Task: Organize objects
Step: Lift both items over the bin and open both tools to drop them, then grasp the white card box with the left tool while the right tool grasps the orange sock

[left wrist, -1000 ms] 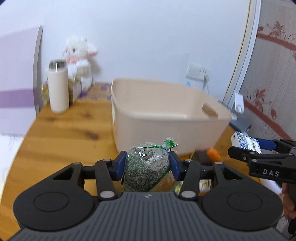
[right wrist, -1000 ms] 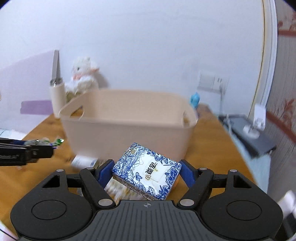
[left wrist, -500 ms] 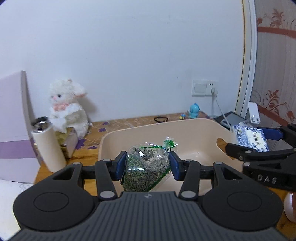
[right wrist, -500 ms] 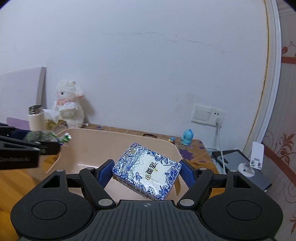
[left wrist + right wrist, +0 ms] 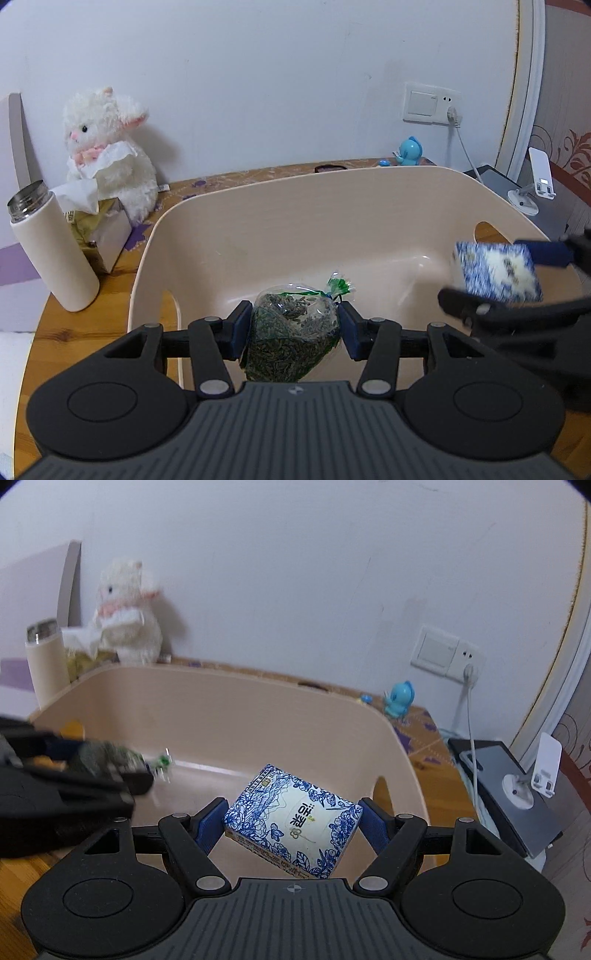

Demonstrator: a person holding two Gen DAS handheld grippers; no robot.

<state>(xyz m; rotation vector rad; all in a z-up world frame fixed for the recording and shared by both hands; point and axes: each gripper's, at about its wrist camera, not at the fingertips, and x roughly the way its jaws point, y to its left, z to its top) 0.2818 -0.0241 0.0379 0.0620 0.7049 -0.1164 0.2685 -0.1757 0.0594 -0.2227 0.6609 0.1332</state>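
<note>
Wooden worktop (image 5: 85, 325) against a pale wall, carrying a beige plastic tub (image 5: 295, 206) with cut-out handles. Left tool (image 5: 293, 332) hovering over the tub's near edge, pinching a clear bag of dried green herbs (image 5: 291, 332) between blue pads, pads pressing into both sides of the bag, green tie at the bag's top pointing right. Right tool (image 5: 293, 830) also hovering over the tub, clamping a blue-and-white floral tissue pack (image 5: 293, 830) from both sides, pack sitting tilted, one corner pointing down toward the tub's floor. Both things hanging above the tub's inside, not touching its bottom. Right tool and its pack appearing blurred at the right edge of the left wrist view; left tool and bag appearing blurred at the left edge of the right wrist view. Standing behind the tub on the left: a cream flask (image 5: 51, 247) with a steel cap, a tissue box (image 5: 103, 236) just beside it, and a white plush rabbit (image 5: 110, 155) leaning against the wall. Sitting near the back right: a small blue figurine (image 5: 410, 151) under a wall socket (image 5: 432, 103).
</note>
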